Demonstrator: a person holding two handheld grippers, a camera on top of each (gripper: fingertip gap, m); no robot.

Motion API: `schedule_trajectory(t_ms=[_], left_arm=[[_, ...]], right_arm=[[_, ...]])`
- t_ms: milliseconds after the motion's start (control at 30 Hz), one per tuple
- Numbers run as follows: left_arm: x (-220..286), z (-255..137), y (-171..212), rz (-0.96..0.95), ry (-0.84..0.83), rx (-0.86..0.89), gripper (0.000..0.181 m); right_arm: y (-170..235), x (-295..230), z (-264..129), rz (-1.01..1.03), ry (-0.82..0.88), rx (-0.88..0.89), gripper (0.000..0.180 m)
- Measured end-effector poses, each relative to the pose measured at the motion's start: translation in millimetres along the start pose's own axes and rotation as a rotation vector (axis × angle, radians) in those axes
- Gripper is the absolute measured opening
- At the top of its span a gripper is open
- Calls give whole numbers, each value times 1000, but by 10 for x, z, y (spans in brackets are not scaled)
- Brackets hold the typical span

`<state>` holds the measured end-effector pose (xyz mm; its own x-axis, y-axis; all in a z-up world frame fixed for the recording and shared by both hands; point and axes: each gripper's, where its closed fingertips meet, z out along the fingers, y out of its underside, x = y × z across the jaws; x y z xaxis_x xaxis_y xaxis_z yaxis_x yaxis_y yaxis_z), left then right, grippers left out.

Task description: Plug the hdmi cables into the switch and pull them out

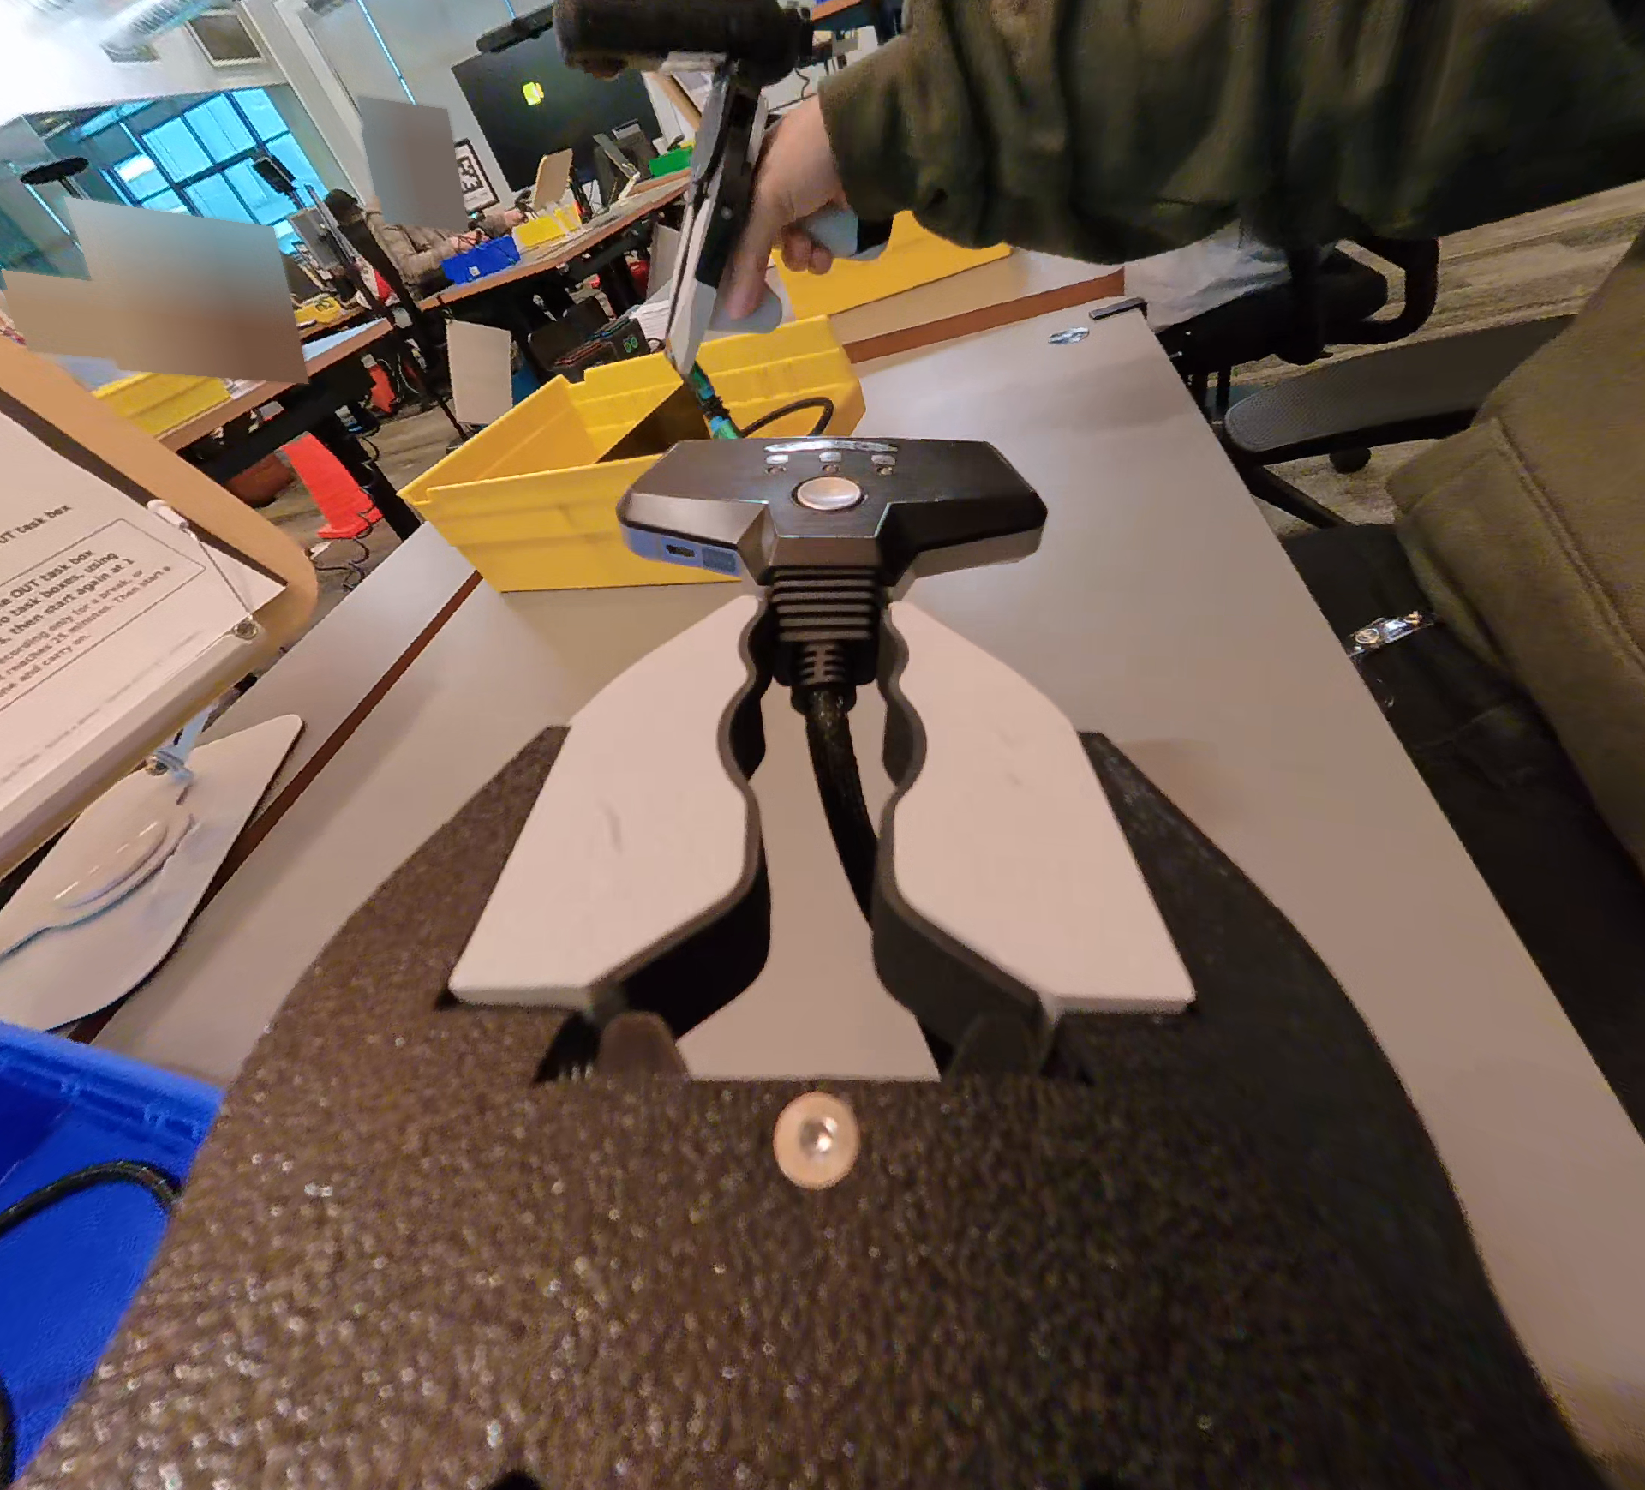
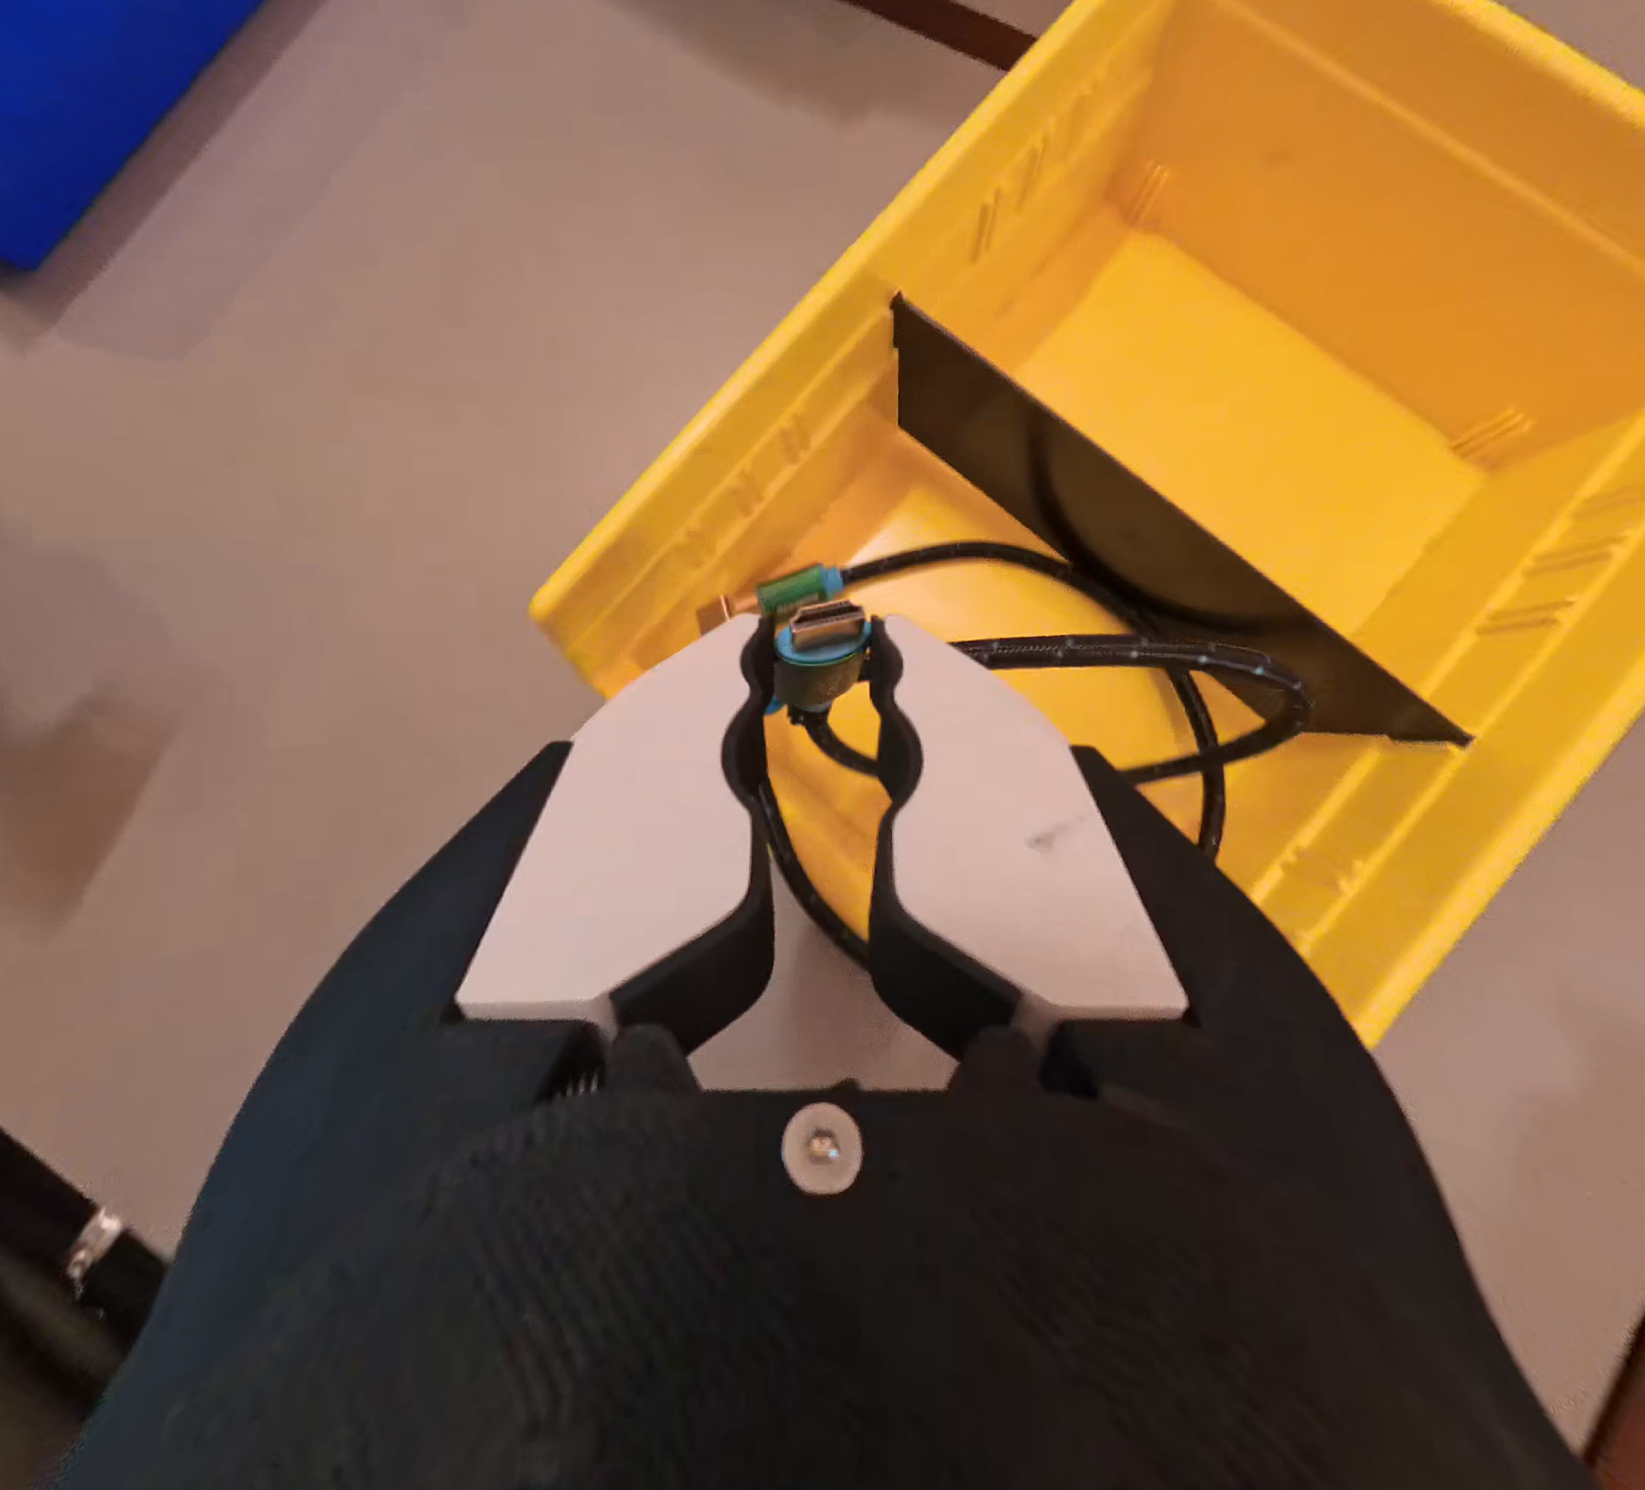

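Can't see the switch (image 1: 832,508) ports, they face away from me; second plug (image 2: 792,589) is half hidden behind my right tool (image 2: 817,650). Right tool is clamped on the hdmi plug (image 2: 814,659), tip pointing out past the fingertips, over the near end of the yellow bin (image 2: 1264,308). Left tool (image 1: 823,628) is closed on the switch's ribbed cable collar, switch just beyond the tips above the desk (image 1: 1157,602)

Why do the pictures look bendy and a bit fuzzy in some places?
Left wrist view: the wide lens bends the table edges and ceiling pipes into curves; the switch is sharp with a small glint on its button. Right wrist view: the plug in the right gripper is sharp, but the table's left side is smeared, and the yellow bin glows warmly.
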<state>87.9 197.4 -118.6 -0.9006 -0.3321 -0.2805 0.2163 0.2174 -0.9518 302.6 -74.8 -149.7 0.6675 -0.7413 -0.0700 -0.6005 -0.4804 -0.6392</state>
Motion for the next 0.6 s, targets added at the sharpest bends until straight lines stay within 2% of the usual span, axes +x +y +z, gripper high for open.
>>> schedule_trajectory(t_ms=[133,267,400,467,600], left_arm=[[-14,22,42,-8,-2,-9,21],[-26,18,52,-12,-8,-7,21],[-50,4,52,-13,-21,3,21],[-55,7,45,-8,-24,7,21],[-35,54,22,15,-24,-4,21]], right_arm=[[-153,28,200,-60,28,103,23],[-65,34,378,-179,108,53,53],[-182,-135,171,-264,156,123,70],[-249,-573,33,-248,-6,200,74],[-177,-1761,-212,-110,-498,280,80]])
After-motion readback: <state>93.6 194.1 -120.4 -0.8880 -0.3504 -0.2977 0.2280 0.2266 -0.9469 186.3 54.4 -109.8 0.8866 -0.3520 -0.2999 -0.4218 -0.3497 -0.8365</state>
